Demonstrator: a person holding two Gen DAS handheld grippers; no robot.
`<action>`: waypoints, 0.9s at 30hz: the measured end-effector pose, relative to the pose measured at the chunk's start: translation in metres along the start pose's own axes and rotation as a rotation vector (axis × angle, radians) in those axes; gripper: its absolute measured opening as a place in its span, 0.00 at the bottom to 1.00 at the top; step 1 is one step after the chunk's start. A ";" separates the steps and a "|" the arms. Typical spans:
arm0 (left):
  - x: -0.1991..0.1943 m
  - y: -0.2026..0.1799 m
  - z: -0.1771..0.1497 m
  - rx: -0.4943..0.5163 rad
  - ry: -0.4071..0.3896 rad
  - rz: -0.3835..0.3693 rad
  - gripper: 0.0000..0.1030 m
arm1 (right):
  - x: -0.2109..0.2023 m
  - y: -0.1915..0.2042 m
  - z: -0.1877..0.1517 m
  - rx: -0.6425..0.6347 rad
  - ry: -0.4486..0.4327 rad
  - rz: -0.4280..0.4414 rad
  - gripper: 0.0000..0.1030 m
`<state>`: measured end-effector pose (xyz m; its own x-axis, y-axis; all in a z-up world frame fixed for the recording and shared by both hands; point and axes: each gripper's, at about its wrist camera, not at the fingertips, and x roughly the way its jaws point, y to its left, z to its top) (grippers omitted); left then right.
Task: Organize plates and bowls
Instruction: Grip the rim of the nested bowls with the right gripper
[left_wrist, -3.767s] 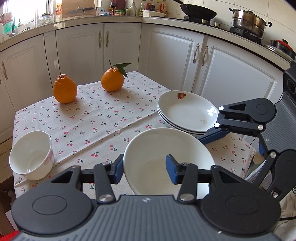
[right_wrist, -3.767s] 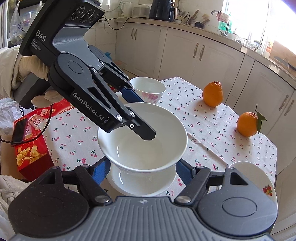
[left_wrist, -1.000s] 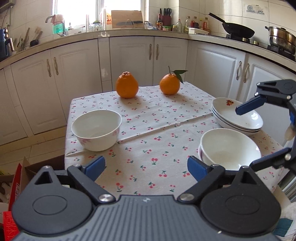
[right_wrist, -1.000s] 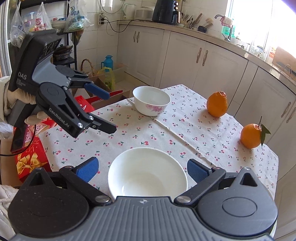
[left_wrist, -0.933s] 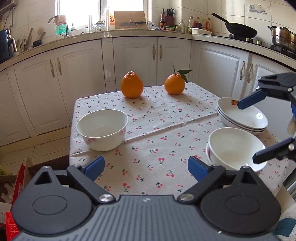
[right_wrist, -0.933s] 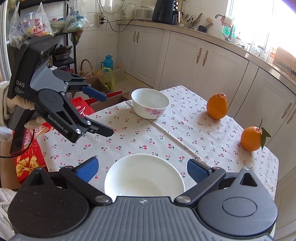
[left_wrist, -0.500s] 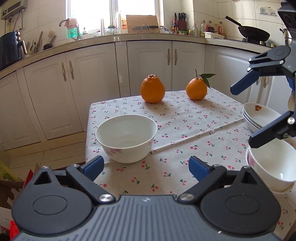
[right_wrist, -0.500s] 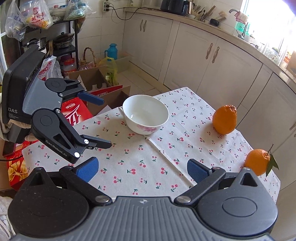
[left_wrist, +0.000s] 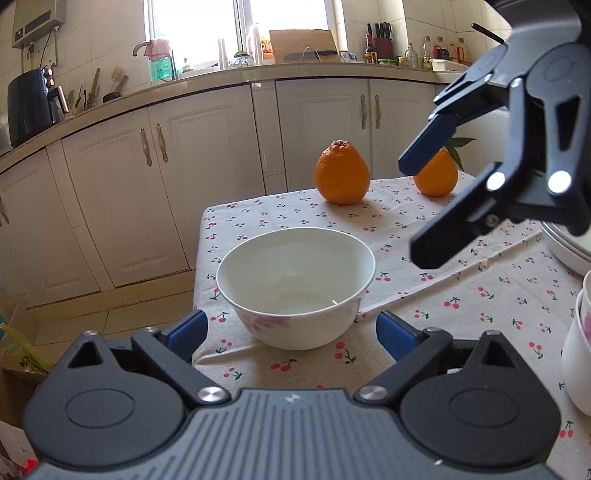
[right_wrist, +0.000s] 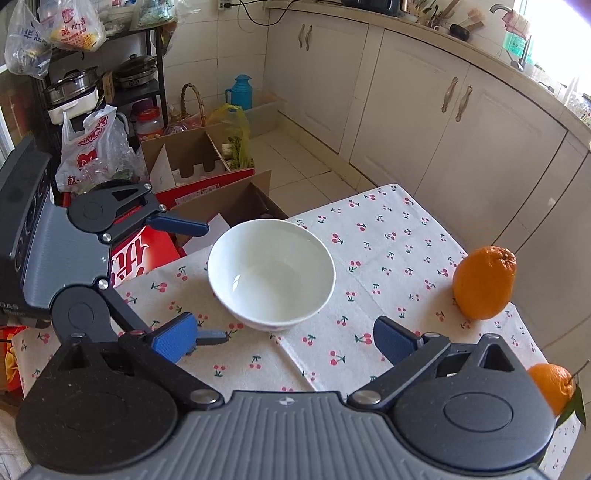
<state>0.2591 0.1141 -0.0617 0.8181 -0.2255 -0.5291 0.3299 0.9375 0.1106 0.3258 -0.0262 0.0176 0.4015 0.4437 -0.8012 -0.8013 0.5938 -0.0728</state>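
A white bowl (left_wrist: 295, 286) with pink flowers stands alone near the table's left corner; it also shows in the right wrist view (right_wrist: 271, 275). My left gripper (left_wrist: 291, 330) is open and empty, its fingers just short of the bowl on either side. My right gripper (right_wrist: 284, 336) is open and empty, hovering above and to the right of the bowl; it shows in the left wrist view (left_wrist: 421, 206). Stacked bowls (left_wrist: 578, 354) and stacked plates (left_wrist: 565, 247) sit at the right edge of the left wrist view.
Two oranges (left_wrist: 341, 173) (left_wrist: 436, 171) sit at the far side of the cherry-print tablecloth (left_wrist: 461, 295). Cardboard boxes (right_wrist: 207, 177) and bags stand on the floor beside the table. White cabinets (left_wrist: 147, 184) run behind it.
Both grippers moved left from the stacked bowls toward the lone bowl. The left gripper now frames it closely. The right gripper hangs over it.
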 end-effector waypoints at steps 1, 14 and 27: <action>0.002 0.001 0.000 -0.007 0.002 -0.006 0.94 | 0.006 -0.004 0.004 0.007 0.003 0.009 1.00; 0.016 0.006 0.002 -0.068 -0.004 -0.048 0.82 | 0.073 -0.039 0.028 0.087 0.058 0.128 0.83; 0.017 0.008 0.003 -0.067 -0.001 -0.057 0.81 | 0.091 -0.048 0.034 0.111 0.079 0.201 0.56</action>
<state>0.2770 0.1174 -0.0676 0.7992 -0.2793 -0.5323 0.3439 0.9387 0.0237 0.4157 0.0086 -0.0321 0.1998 0.5088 -0.8374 -0.8063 0.5710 0.1546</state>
